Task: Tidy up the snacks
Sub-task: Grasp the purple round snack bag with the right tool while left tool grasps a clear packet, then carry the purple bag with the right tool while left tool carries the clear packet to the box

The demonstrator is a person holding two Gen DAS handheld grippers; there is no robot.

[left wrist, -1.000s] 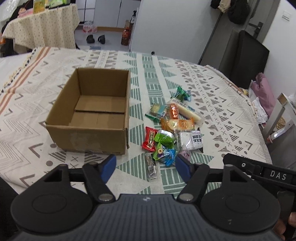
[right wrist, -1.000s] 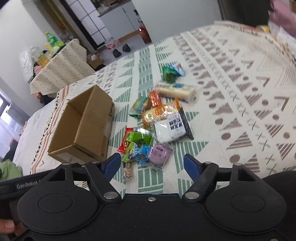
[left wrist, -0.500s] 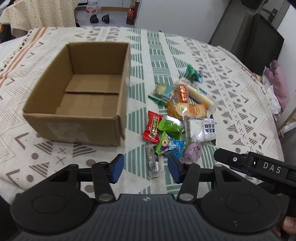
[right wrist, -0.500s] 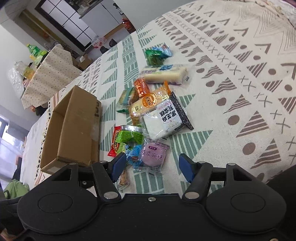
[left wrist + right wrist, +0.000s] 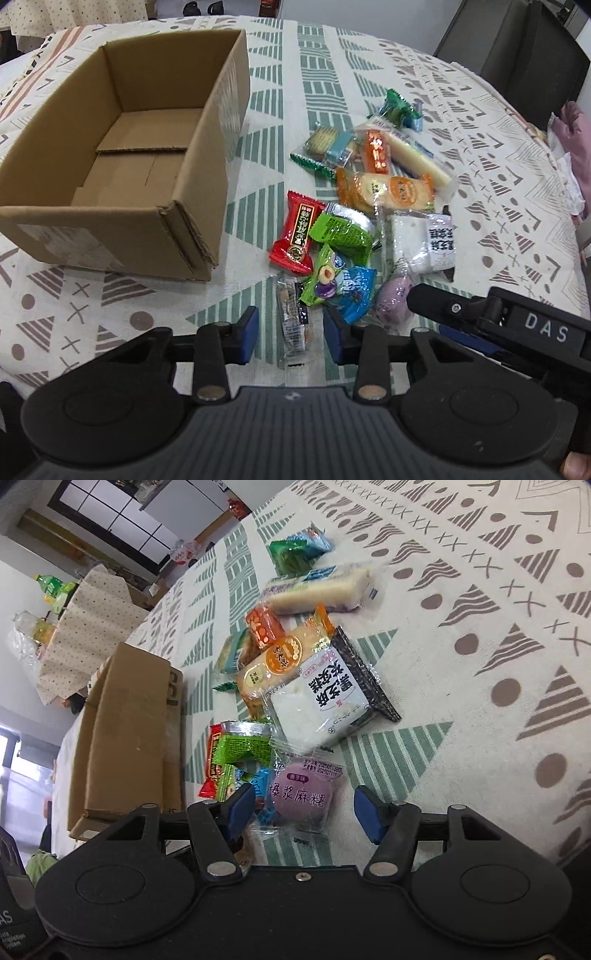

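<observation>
An open, empty cardboard box point(image 5: 122, 155) sits left of a pile of wrapped snacks on the patterned cloth. My left gripper point(image 5: 291, 334) is open, its blue pads either side of a clear-wrapped snack point(image 5: 293, 319) at the pile's near edge. My right gripper point(image 5: 303, 806) is open around a purple mochi packet point(image 5: 301, 797), which also shows in the left wrist view point(image 5: 393, 299). Beyond lie a white cake packet point(image 5: 321, 698), a green packet point(image 5: 341, 232) and a red packet point(image 5: 297, 232). The box also shows in the right wrist view point(image 5: 125, 734).
The patterned cloth point(image 5: 110, 314) covers a broad surface. More snacks lie farther back: an orange cracker pack point(image 5: 384, 188), a long white bar point(image 5: 410, 155) and a green candy point(image 5: 395, 107). A black chair point(image 5: 524, 59) stands beyond the far right edge.
Both grippers have moved down and forward to the near edge of the pile. The left jaws have narrowed around the clear-wrapped snack. The right gripper now straddles the purple packet.
</observation>
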